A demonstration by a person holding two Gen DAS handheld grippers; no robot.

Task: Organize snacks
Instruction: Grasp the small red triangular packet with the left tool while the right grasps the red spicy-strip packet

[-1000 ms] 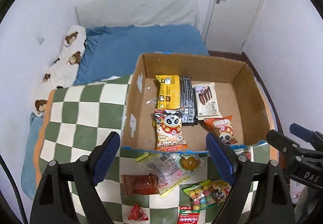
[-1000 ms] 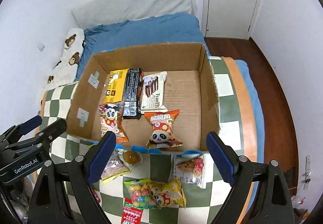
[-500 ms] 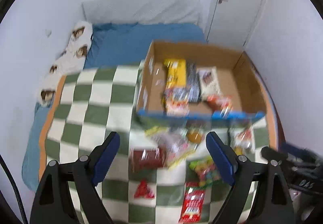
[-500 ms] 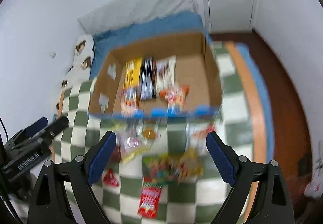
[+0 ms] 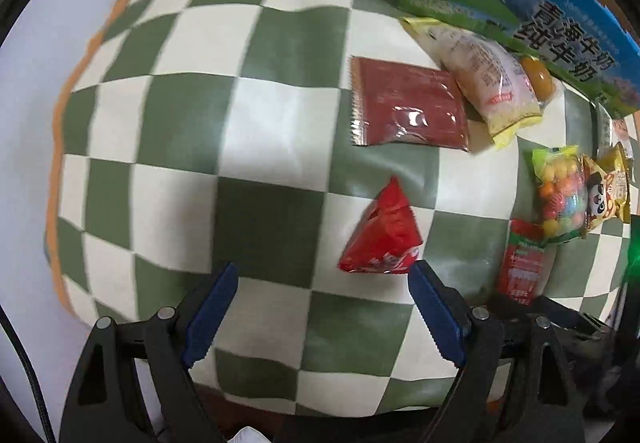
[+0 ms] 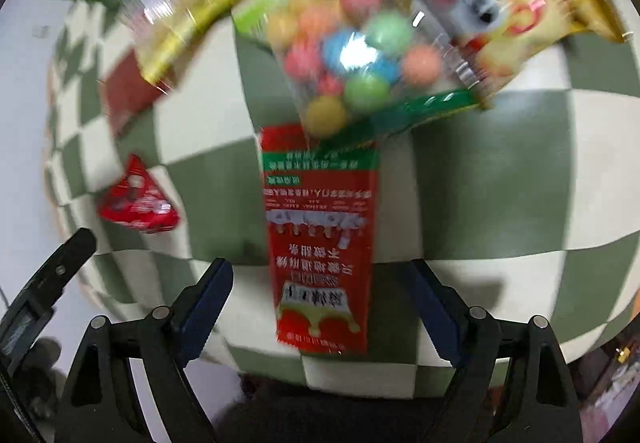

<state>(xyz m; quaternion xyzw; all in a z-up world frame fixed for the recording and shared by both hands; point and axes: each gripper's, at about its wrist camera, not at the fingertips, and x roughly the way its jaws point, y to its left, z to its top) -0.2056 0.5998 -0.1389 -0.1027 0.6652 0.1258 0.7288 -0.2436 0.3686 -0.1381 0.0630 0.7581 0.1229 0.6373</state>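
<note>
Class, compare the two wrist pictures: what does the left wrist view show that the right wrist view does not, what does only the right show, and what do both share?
Only the left wrist view shows the printed Chinese lettering on the blue and green box wall and the left gripper, open over the blanket.

Only the right wrist view shows the right gripper, its fingers closing with the long red packet between them, not yet pressed.

Both show the checkered blanket, the red triangular packet, the bag of coloured candy balls and the yellow panda packet.

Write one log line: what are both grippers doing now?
left gripper: open, above red triangle pack | right gripper: closing, straddling red sachet
</note>
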